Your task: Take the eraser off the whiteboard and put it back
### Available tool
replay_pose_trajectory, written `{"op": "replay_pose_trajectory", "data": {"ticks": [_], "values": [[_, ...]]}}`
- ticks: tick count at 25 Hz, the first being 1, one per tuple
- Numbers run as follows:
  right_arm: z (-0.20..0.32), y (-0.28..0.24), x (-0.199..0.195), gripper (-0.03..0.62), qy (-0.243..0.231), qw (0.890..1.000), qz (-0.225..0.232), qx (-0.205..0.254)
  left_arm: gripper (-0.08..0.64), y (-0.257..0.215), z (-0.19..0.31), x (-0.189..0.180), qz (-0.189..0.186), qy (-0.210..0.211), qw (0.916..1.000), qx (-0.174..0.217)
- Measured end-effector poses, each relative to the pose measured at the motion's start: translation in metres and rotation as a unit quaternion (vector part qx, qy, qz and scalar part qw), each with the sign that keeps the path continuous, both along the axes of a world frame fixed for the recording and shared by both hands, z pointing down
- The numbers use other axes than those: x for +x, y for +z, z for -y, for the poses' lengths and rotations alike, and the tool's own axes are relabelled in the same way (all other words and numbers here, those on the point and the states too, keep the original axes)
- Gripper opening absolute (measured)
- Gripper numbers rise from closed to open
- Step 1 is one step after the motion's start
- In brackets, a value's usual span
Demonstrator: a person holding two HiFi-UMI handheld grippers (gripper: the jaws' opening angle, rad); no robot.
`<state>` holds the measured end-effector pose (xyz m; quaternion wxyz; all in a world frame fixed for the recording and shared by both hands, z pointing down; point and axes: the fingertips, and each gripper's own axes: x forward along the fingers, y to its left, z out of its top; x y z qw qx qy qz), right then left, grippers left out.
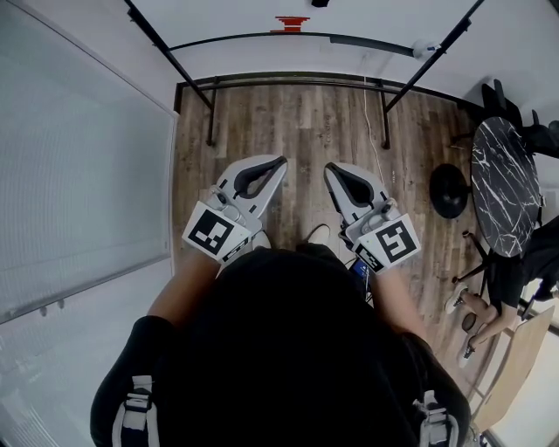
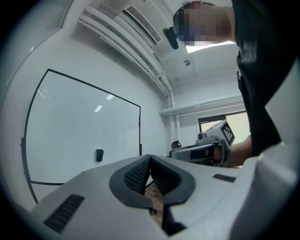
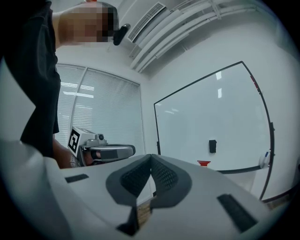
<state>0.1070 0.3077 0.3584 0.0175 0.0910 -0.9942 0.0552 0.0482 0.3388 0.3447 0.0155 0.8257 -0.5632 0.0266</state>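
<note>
The small black eraser (image 2: 99, 155) (image 3: 213, 146) sticks to the white whiteboard (image 2: 79, 136) (image 3: 211, 122), a little above its bottom rail and well ahead of both grippers. In the head view the board (image 1: 288, 17) stands at the top on a black stand. My left gripper (image 1: 281, 160) (image 2: 150, 157) and right gripper (image 1: 329, 168) (image 3: 151, 156) are held level side by side in front of my body, tips pointing at the board. Both are shut, and nothing is between their jaws.
A red item (image 3: 203, 163) (image 1: 291, 24) sits on the board's rail below the eraser. The stand's black legs (image 1: 210, 113) reach onto the wooden floor. To the right are a round marble table (image 1: 507, 183), a black round base (image 1: 450, 190) and a seated person's legs (image 1: 476, 310). Window blinds (image 1: 79, 192) line the left.
</note>
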Motion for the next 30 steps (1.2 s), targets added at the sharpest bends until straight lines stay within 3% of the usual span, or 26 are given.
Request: {"op": "replay_pose_trajectory", "data": {"ticks": [23,30], "values": [[0.054,0.005,0.08,0.003,-0.041,0.999,0.014,0.0,0.003,0.001,0.052,0.085,0.013,-0.041,0.9991,0.006],[0.062,0.007,0.087,0.003,-0.049,0.998,0.021,-0.012,0.004,0.008,0.058,0.094,0.012,-0.051,0.9986,-0.006]]}}
